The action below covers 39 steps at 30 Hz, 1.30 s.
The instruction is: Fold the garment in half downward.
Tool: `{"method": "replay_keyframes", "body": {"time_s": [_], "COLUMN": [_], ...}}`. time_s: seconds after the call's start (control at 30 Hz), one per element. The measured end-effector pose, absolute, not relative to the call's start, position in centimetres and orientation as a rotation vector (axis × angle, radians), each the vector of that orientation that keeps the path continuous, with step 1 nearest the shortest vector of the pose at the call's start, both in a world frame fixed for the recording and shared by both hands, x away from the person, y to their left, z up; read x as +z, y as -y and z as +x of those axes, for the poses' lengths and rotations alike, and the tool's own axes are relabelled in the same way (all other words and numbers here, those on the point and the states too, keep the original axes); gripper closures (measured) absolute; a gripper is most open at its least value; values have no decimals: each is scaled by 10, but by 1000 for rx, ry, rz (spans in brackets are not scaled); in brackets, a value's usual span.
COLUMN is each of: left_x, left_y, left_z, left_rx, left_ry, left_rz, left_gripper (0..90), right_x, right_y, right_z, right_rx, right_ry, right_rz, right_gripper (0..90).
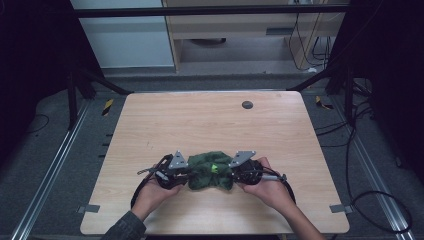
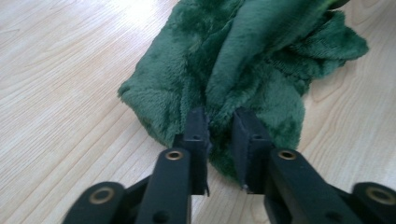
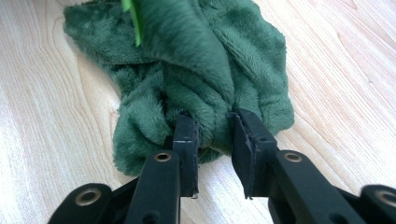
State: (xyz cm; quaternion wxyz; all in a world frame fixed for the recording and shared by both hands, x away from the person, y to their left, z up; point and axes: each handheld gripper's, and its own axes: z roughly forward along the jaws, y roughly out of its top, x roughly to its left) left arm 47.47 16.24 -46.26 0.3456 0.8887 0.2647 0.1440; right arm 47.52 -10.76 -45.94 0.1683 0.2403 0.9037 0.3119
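Pinching folds of the crumpled green cloth [image 1: 210, 171] at the table's [image 1: 210, 120] six o'clock edge, my left gripper [image 2: 219, 125] and right gripper [image 3: 212, 128] risk slipping off the plush pile, since each bite looks shallow.

The high view looked forward and down from above the person's side, taking in the whole wooden table [image 1: 210, 125] with the floor and a cabinet beyond its far edge. The left gripper view sat low and close behind its own black jaws, facing a crumpled green cloth [image 2: 252, 60] on the tabletop, and the right gripper view faced that same cloth [image 3: 196, 70] just as closely from the opposite side. All three views shared the cloth [image 1: 210, 170] and the wood around it.
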Motion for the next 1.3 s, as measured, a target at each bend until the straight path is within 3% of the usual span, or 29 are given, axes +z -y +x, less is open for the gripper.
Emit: {"method": "replay_keyframes", "body": {"time_s": [0.3,1.3], "left_x": [-466,-456], "left_y": [-168,-172], "left_z": [472,467], "left_rx": [404,345], "left_ry": [-718,-748], "left_rz": [2284,2276], "left_gripper": [606,539], "right_x": [-460,-453], "right_y": [108,111], "right_z": [474,471], "right_rx": [872,849], "right_ry": [-2566,-2572], "right_rz": [701,696], "right_gripper": [592,433]}}
